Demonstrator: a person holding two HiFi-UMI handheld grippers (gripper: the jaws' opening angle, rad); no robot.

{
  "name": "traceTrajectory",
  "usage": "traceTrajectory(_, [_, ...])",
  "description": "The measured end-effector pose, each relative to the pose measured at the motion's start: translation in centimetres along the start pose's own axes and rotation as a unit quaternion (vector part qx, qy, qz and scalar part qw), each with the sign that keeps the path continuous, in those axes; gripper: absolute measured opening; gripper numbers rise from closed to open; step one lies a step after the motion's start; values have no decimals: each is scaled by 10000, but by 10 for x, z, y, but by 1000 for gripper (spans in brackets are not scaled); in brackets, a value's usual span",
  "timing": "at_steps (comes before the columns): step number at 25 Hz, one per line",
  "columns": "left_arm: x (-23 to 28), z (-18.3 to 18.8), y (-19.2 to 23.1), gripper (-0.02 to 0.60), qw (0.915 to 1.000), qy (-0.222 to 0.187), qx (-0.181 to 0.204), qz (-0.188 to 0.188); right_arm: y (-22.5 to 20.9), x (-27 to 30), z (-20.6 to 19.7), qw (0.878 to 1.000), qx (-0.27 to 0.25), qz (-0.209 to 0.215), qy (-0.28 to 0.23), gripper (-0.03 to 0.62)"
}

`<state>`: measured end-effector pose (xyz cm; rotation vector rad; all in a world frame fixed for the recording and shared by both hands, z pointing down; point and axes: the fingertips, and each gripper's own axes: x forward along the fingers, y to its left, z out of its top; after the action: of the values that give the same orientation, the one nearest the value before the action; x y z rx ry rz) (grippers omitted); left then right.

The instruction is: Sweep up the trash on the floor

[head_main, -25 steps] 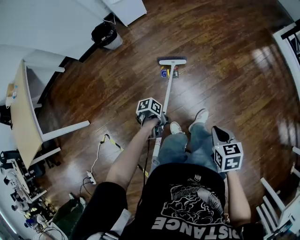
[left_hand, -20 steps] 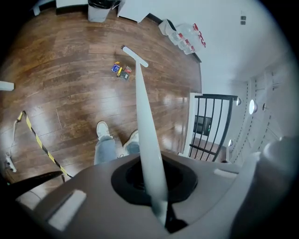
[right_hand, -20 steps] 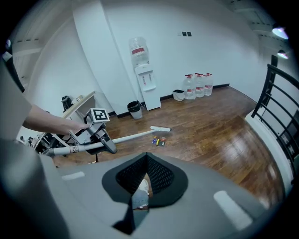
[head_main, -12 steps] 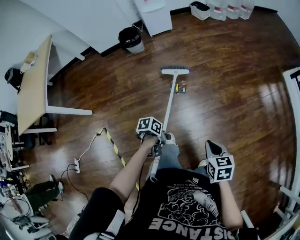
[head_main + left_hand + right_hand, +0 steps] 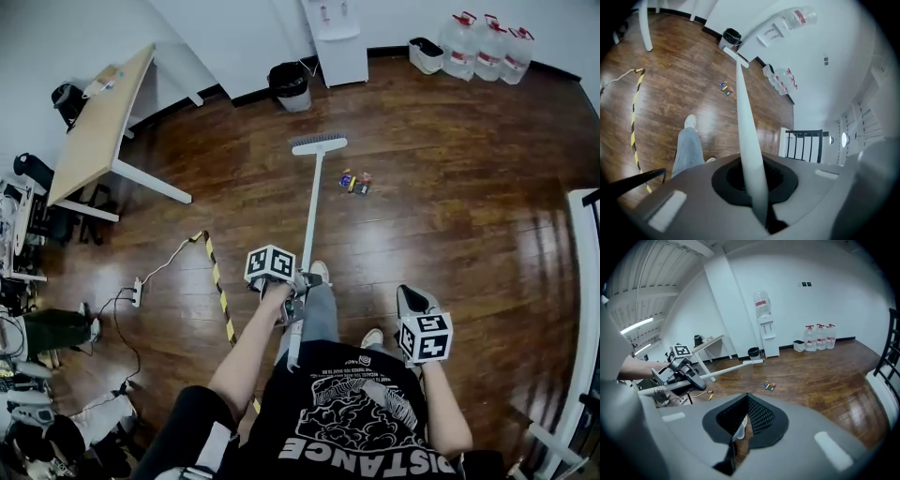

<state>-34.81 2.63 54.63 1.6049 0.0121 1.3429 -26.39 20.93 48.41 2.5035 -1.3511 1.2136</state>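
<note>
A small heap of coloured trash [image 5: 353, 181] lies on the dark wood floor. The broom head [image 5: 317, 142] is to the trash's left and a little beyond it, apart from it. Its white handle [image 5: 307, 220] runs back to my left gripper [image 5: 298, 286], which is shut on it. In the left gripper view the handle [image 5: 745, 117] rises from the jaws toward the broom head [image 5: 736, 57], with the trash [image 5: 725, 87] to its left. My right gripper [image 5: 412, 302] hangs by the person's right side, shut, with nothing in it. Its view shows the trash [image 5: 768, 386] and the broom head [image 5: 753, 362].
A black bin [image 5: 290, 84], a white water dispenser [image 5: 336, 37] and water bottles [image 5: 487, 45] stand along the far wall. A desk [image 5: 98, 122] is at the left. A yellow-black taped cable [image 5: 216, 281] crosses the floor by the person's left leg. A white railing [image 5: 586, 281] runs along the right.
The broom head has swung left, from just behind the trash to a spot apart from it. The person has stepped back and the view now takes in the far wall.
</note>
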Motion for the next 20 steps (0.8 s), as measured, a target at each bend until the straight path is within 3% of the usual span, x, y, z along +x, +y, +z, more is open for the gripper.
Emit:
traceTrajectory(5, [-17, -57, 5, 8, 9983, -528, -250, 12, 6, -31, -22, 9995, -155, 193, -176, -3])
traceTrajectory(10, [-55, -99, 17, 8, 9957, -859, -341, -22, 38, -51, -20, 9970, -409, 486, -433, -3])
traceTrajectory(20, [-117, -152, 60, 8, 9885, -1438, -273, 366, 84, -60, -19, 9930, -789, 651, -594, -3])
